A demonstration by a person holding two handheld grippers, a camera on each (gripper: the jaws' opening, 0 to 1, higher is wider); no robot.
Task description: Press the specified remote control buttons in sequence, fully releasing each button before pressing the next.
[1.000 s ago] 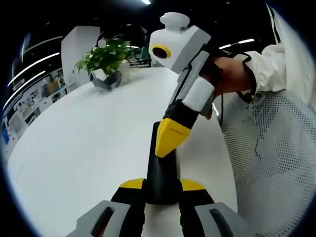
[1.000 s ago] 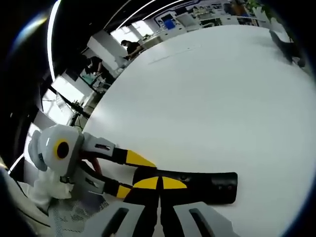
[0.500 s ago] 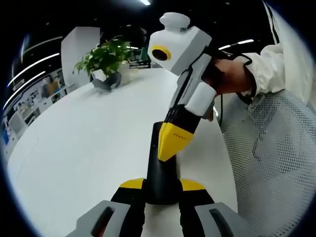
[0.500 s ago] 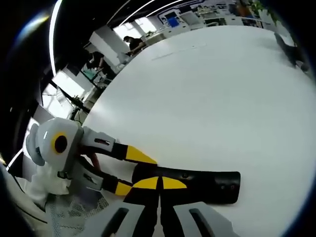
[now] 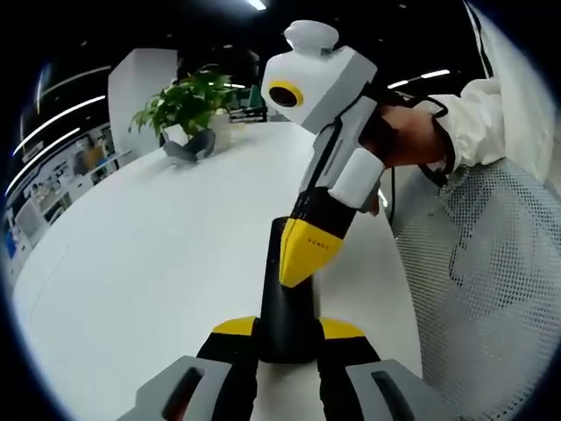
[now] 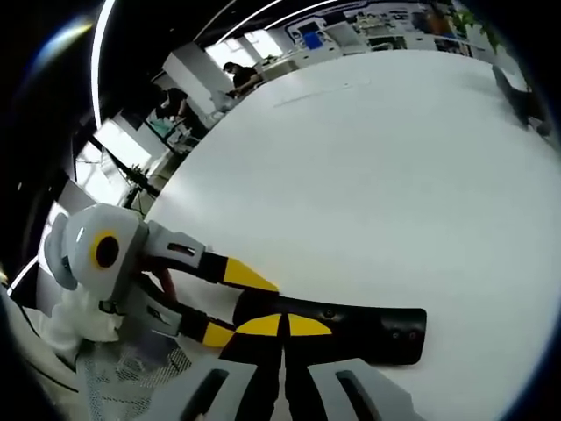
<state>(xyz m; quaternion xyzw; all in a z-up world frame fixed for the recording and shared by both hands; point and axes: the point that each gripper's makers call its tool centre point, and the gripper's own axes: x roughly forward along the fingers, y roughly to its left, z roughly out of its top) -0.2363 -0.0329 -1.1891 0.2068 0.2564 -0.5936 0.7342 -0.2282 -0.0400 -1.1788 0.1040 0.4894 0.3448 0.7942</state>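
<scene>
— So, in the left gripper view, why is the remote control (image 5: 285, 307) clamped at its near end?
— Likely to steady it: the left gripper (image 5: 287, 338) is closed on it, flat on the white table (image 5: 149, 263), while the right gripper (image 5: 302, 254), jaws together, points its yellow tip down onto the remote's middle.

— And the right gripper view?
— Same grip: the right gripper's closed tips (image 6: 282, 326) sit over the remote (image 6: 368, 331), with the left gripper (image 6: 235, 303) holding the remote's left end.

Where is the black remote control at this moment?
In the left gripper view the remote control sits low at centre on the white table, clamped between the left gripper's jaws, with the right gripper's yellow tips on it.
</scene>
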